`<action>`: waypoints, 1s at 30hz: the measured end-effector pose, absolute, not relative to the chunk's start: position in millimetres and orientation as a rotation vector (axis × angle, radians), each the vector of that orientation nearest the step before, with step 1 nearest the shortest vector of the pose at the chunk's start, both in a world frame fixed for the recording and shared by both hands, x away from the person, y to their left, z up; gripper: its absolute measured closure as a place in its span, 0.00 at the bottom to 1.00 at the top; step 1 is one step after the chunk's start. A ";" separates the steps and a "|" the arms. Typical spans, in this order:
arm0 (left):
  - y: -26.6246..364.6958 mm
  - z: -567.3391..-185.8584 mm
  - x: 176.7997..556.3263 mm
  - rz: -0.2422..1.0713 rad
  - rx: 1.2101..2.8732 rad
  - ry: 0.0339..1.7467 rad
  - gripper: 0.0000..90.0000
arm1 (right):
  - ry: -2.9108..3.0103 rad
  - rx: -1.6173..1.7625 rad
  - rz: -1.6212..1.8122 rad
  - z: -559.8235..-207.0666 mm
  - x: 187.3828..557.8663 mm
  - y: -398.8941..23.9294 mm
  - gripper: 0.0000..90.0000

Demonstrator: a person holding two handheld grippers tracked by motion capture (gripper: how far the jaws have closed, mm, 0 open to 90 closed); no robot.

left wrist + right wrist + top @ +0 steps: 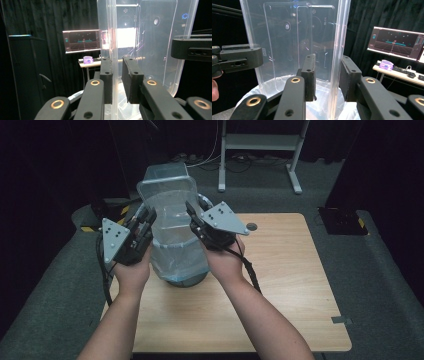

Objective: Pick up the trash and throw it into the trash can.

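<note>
A clear plastic container (165,187) stands on end, its lower end down in a bag-lined bin (181,265) on the wooden table (285,270). My left gripper (148,216) is shut on the container's left rim; in the left gripper view its jaws (116,63) pinch the clear edge (114,37). My right gripper (191,211) is at the right rim. In the right gripper view its jaws (328,61) stand open, straddling the edge (337,37) with a gap on the left side. The white bag (254,93) shows below.
A dark floor surrounds the table. A white stand (260,142) with cables is behind it, and a black box (345,220) lies at the right. A lit monitor (398,42) and a desk (402,72) stand farther off.
</note>
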State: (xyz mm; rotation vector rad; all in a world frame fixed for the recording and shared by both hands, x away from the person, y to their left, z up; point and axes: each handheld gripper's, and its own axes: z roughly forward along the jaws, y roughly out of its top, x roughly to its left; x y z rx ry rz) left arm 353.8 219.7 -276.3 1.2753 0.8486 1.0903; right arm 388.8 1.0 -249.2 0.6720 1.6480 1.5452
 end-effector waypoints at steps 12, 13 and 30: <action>232.4 -289.0 388.9 1.010 1.339 0.924 0.59 | 1.729 0.786 1.485 -258.8 437.4 4.5 0.53; 232.4 -289.0 388.9 1.010 1.339 0.924 0.58 | 1.729 0.786 1.485 -258.8 437.4 4.5 0.53; 213.4 -305.2 336.3 1.028 1.414 0.899 0.56 | 1.735 0.767 1.496 -283.4 384.4 -47.3 0.54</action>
